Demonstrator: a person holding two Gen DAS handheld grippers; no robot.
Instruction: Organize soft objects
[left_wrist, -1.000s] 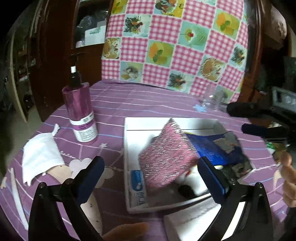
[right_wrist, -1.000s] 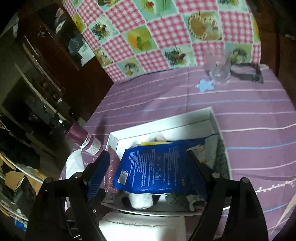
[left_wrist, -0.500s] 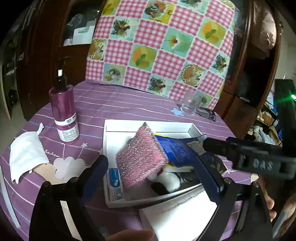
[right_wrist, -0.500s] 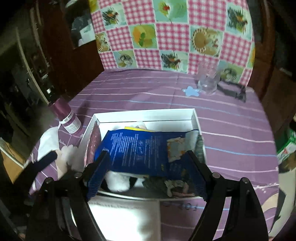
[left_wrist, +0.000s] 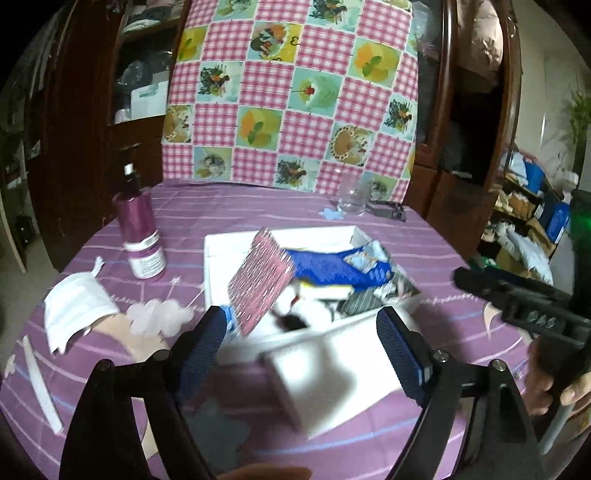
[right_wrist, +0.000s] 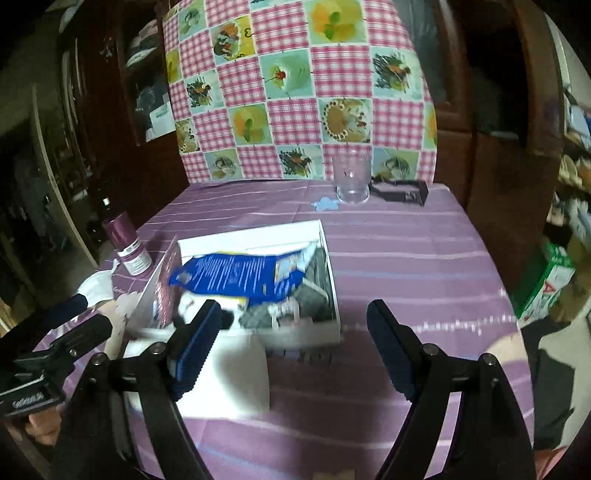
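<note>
A white box on the purple-clothed bench holds the soft things: a pink glittery pad leaning at its left side, a blue packet lying across the middle, and grey cloth at its right. The left tongs hover near its front edge, their jaws closing with nothing between them. The right tongs stand apart and empty by its front right corner, a white block lying just before the box.

Left gripper fingers closing, empty; right gripper spread

A blurred white block hides the white tray's near rim.
</note>
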